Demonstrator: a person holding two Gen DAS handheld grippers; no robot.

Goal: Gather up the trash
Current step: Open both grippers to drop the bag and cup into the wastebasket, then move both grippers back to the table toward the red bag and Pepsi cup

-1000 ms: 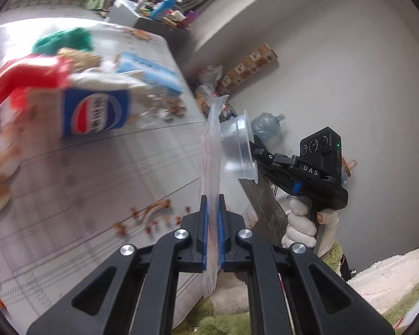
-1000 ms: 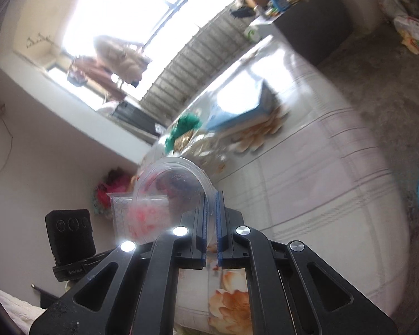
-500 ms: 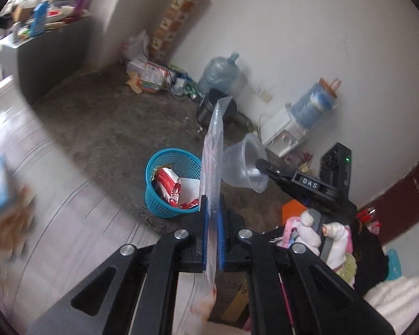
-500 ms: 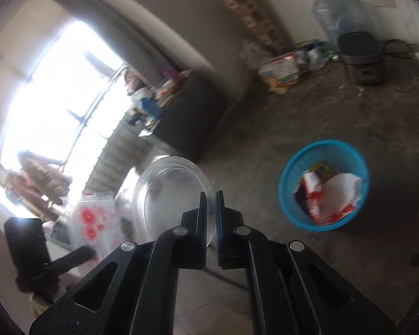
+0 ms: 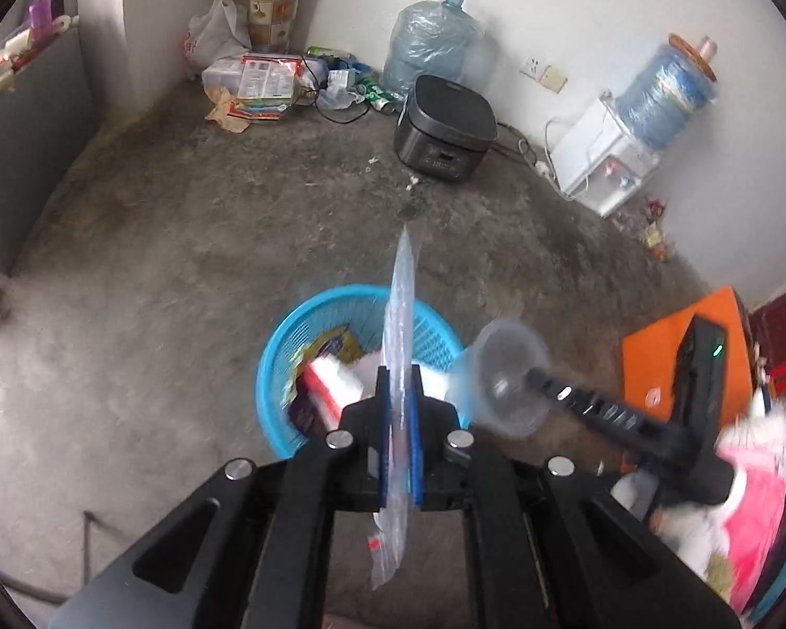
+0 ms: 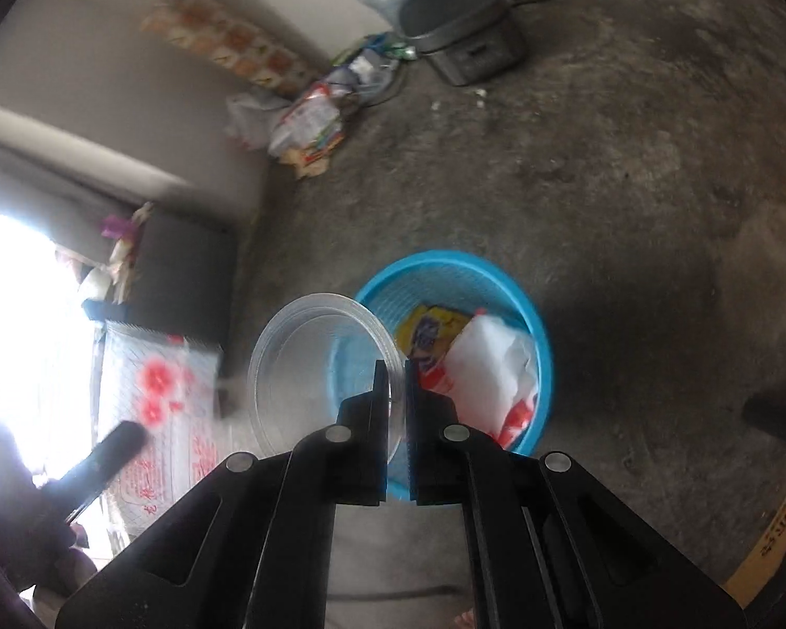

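Left gripper (image 5: 399, 393) clamps a bag (image 5: 401, 314), right gripper (image 6: 397, 382) pinches a cup (image 6: 309, 367) rim, both above the bin (image 6: 542, 361); light, flat bag may drift past the rim when dropped.

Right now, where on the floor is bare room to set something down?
The concrete floor is bare between the blue basket and the black cooker, and left of the basket. The far corner is crowded with bags and wrappers; the basket already holds trash.
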